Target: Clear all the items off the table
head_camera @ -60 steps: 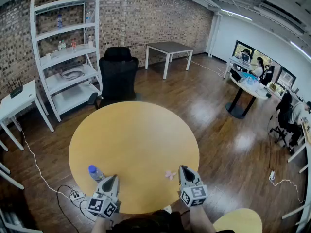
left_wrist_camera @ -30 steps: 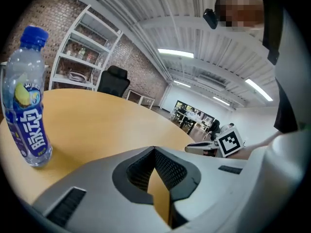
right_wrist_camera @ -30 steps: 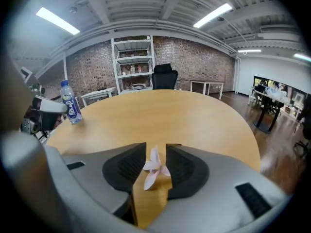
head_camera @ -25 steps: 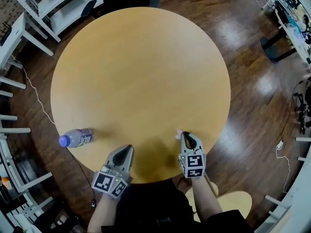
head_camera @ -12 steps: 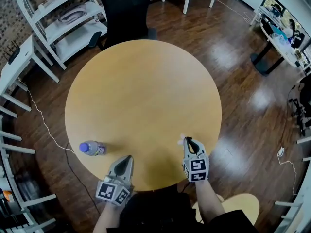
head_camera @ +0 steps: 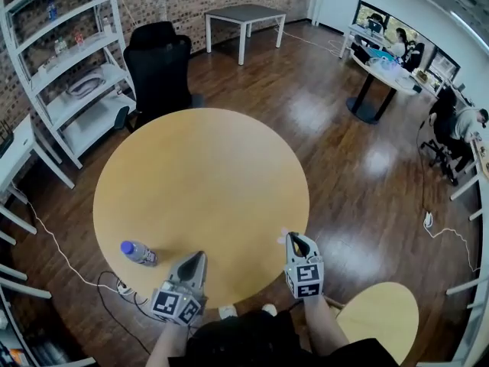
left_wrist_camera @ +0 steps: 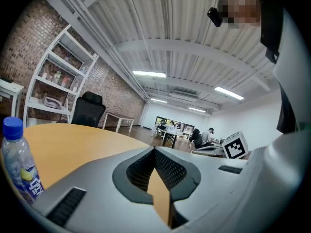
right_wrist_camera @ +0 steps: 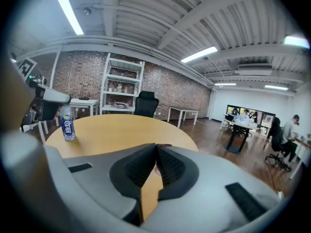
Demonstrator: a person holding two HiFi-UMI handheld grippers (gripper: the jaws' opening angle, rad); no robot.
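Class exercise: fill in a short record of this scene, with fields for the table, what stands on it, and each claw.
Table: round, yellow top
On table: water bottle, upright, near the left edge
Left claw: shut, empty
Right claw: shut, apparently on a small pink item
Not yet cleared: water bottle

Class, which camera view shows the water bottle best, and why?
The left gripper view: the water bottle is nearest and largest, with blue cap and label clear, though its base is hidden. The right gripper view shows the water bottle whole but small; the head view shows it tiny, from above.
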